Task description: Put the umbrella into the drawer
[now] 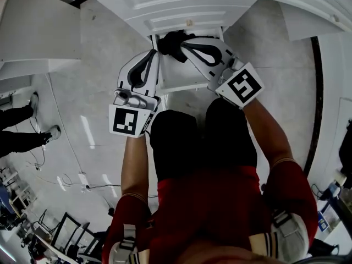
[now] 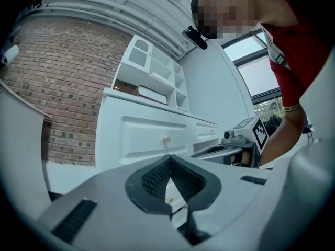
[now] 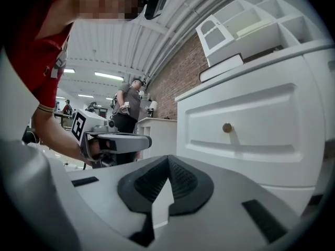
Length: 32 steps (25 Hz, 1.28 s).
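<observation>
My left gripper (image 1: 153, 54) and right gripper (image 1: 185, 44) are both closed tight and empty. Crumpled black fabric umbrella (image 1: 171, 44) sits in the open white wooden drawer (image 1: 181, 86). Its loose fabric could snag when I shut the drawer.

Red brick wall (image 2: 68, 88) at left of the left gripper view. White cabinet (image 3: 251, 124) against it, panelled fronts, small brass knob (image 3: 227, 127). White open-cubby shelf unit (image 3: 251, 22) on top, upper right of the right gripper view. Ribbed white ceiling (image 3: 125, 46) with lit strip lights (image 3: 109, 76) at mid-left. Large window (image 2: 259, 72) at right of the left gripper view, daylight. Pale glossy floor (image 1: 93, 109) in the head view, thin cables (image 1: 60, 177) trailing at lower left.
</observation>
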### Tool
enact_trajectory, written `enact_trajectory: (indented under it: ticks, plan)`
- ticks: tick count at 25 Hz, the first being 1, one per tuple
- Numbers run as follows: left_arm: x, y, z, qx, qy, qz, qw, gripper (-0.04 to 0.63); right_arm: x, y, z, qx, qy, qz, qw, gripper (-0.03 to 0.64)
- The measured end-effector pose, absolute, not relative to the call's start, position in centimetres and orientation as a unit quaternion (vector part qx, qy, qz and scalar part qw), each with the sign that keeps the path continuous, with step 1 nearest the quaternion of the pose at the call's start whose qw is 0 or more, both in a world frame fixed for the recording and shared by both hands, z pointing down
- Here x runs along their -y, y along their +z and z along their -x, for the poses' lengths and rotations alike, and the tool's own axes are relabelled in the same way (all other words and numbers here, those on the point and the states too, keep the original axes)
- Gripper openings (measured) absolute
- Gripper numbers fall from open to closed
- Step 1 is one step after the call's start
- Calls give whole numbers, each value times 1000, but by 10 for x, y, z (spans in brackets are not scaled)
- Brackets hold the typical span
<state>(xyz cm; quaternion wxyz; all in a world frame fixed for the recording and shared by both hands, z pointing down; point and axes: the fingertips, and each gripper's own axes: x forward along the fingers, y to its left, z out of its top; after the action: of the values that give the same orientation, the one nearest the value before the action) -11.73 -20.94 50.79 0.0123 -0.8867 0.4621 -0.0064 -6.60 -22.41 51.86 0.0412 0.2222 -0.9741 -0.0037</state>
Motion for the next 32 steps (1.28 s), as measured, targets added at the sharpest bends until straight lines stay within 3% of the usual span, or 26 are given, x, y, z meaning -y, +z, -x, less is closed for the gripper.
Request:
enact_trajectory:
  ticks: [32]
  plan:
    - [129,182,101,-448,0,894,-2,6,134,184,54,969,7,-244,22,0]
